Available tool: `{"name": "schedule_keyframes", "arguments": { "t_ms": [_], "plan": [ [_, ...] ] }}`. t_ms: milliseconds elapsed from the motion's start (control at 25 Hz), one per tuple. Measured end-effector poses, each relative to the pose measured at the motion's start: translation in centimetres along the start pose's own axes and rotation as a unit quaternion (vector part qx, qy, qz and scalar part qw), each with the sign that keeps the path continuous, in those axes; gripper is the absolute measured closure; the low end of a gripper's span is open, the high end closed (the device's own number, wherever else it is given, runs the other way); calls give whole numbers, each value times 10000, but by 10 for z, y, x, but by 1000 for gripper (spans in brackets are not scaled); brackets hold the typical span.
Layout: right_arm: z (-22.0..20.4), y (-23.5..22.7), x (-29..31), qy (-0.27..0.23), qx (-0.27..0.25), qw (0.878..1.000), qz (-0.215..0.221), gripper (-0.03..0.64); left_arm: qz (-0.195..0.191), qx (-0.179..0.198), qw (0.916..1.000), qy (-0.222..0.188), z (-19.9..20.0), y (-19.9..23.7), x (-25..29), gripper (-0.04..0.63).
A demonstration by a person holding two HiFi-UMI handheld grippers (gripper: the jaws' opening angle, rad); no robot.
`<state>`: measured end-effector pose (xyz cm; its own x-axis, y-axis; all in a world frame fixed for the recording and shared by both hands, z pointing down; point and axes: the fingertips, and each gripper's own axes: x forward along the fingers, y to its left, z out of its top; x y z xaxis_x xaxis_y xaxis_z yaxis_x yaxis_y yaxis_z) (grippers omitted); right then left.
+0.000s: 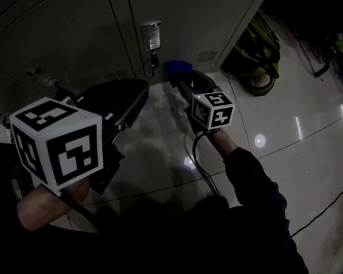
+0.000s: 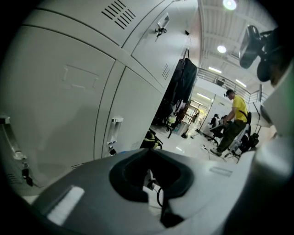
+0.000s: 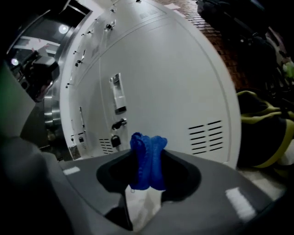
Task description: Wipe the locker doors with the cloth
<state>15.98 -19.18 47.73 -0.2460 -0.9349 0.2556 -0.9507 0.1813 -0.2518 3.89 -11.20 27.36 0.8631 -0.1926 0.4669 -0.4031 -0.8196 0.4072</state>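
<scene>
My right gripper (image 3: 147, 170) is shut on a folded blue cloth (image 3: 147, 157), whose top sticks up out of the jaws. It is held low before a white locker door (image 3: 174, 78), just short of it, near the vent slots (image 3: 206, 137) and below the latch (image 3: 117, 94). From the head view the cloth (image 1: 178, 69) shows at the foot of the lockers (image 1: 204, 8), at the tip of the right gripper (image 1: 180, 80). My left gripper (image 1: 139, 94) hangs to its left, away from the doors. In its own view, the left gripper (image 2: 149, 176) looks shut with nothing in it.
A yellow and black bag (image 1: 255, 58) lies on the floor right of the lockers. Cables (image 1: 333, 205) run across the glossy floor at the right. A small padlock (image 3: 115, 141) hangs under the latch. Far off, a person in a yellow shirt (image 2: 235, 120) stands among chairs.
</scene>
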Motion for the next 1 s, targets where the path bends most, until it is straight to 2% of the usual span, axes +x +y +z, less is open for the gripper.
{"name": "schedule_keyframes", "arguments": {
  "t_ms": [200, 400, 640, 1000],
  "plan": [
    [-11, 48, 29, 97, -138, 9987, 473, 463, 17, -40, 10000, -50, 1, 5, -8, 595],
    [-16, 60, 45, 129, -149, 9983, 555, 463, 36, -76, 9999, -78, -1, 8, -12, 595],
    [-21, 33, 42, 255, -227, 9992, 212, 463, 28, -73, 10000, -51, 0, 7, -9, 595],
    [-7, -42, 11, 166, -164, 9990, -388, 463, -36, 18, 10000, 21, 0, -5, 4, 595]
  ]
}}
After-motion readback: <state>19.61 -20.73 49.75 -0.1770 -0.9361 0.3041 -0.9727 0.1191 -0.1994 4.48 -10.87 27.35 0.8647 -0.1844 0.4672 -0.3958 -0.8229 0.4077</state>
